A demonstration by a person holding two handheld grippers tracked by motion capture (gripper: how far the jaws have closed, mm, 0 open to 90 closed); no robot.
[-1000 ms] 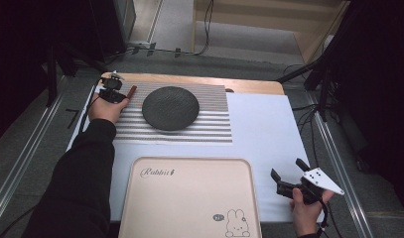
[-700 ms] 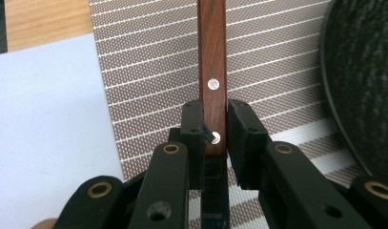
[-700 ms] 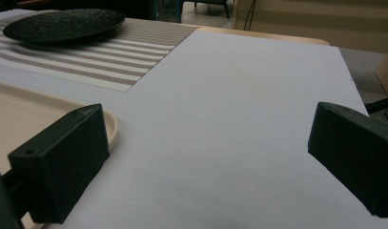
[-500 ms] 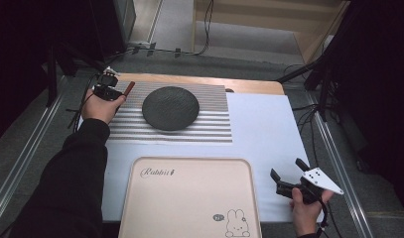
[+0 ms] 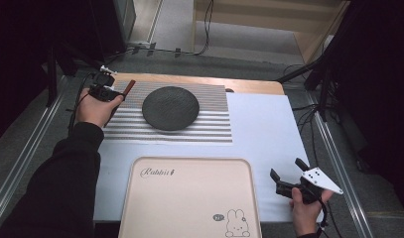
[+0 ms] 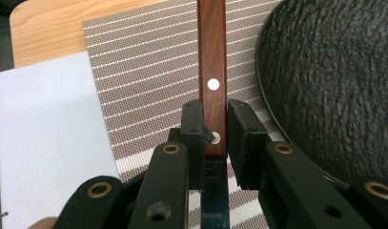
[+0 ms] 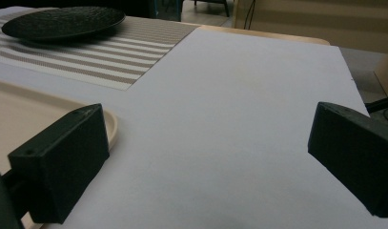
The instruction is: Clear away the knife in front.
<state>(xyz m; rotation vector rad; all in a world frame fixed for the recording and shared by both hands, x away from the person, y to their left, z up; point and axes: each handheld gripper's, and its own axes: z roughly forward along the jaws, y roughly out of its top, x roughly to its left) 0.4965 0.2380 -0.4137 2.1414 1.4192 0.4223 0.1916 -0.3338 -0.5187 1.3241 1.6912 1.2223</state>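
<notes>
My left gripper [image 5: 106, 90] is at the far left corner of the striped placemat [image 5: 199, 130], held above it. It is shut on a wooden handle with metal rivets [image 5: 128, 88]. In the left gripper view the handle [image 6: 212, 57] runs straight out from between the pads [image 6: 194, 126], over the placemat [image 6: 144, 81] and beside the black textured plate [image 6: 334, 86]. A dark, flat part of the same utensil continues back under the jaws. The black plate [image 5: 170, 107] rests on the placemat. My right gripper [image 5: 287, 169] stays low near the front right edge, open and empty [image 7: 206, 157].
A beige tray with a rabbit print [image 5: 189, 198] lies at the front middle on a white sheet [image 5: 269, 129]; its rim [image 7: 110, 126] is just left of my right gripper. Bare wood of the table [image 5: 249, 85] shows at the back. Cables run on the floor beyond.
My left hand has risen and drifted slightly left and away with the wooden handle still in the jaws. The right hand has not moved.
</notes>
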